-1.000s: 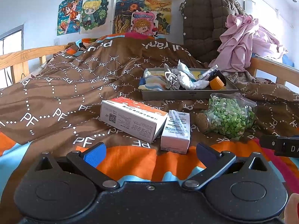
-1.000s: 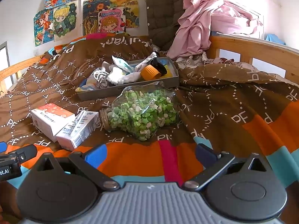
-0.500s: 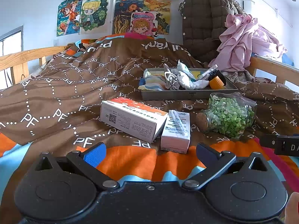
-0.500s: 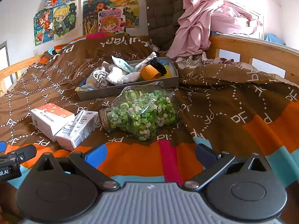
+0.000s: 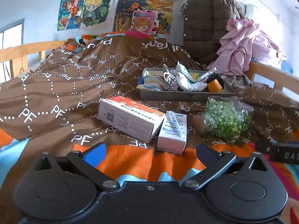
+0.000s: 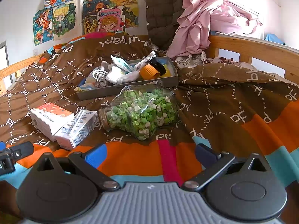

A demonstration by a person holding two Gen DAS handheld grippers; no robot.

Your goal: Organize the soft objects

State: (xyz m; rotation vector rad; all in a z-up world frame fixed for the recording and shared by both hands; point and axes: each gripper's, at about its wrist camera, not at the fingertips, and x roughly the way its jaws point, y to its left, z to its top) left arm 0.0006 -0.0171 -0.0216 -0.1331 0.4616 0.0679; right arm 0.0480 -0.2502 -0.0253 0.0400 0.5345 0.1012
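A grey tray (image 5: 185, 94) (image 6: 129, 89) rests on the brown quilt and holds crumpled cloths and socks (image 5: 179, 80) (image 6: 119, 76), an orange cap (image 5: 213, 85) (image 6: 148, 71) and a black item. In front of it lie a white and orange box (image 5: 129, 118) (image 6: 50, 118), a smaller white box (image 5: 172, 130) (image 6: 77, 127) and a clear jar of green paper stars (image 5: 224, 119) (image 6: 142, 112) on its side. My left gripper (image 5: 150, 152) hovers open just short of the two boxes. My right gripper (image 6: 149, 154) is open in front of the jar, nothing between its fingers.
Wooden bed rails (image 5: 28, 50) (image 6: 252, 49) run along both sides. A brown quilted jacket (image 5: 207, 29) and pink clothes (image 6: 203, 22) hang at the back right. Cartoon posters (image 5: 119, 11) cover the wall. The orange and blue quilt stripe (image 6: 140, 158) lies right under the grippers.
Nothing on the bed has moved. Both grippers stay open and in almost the same place, with only slight drift in the views.
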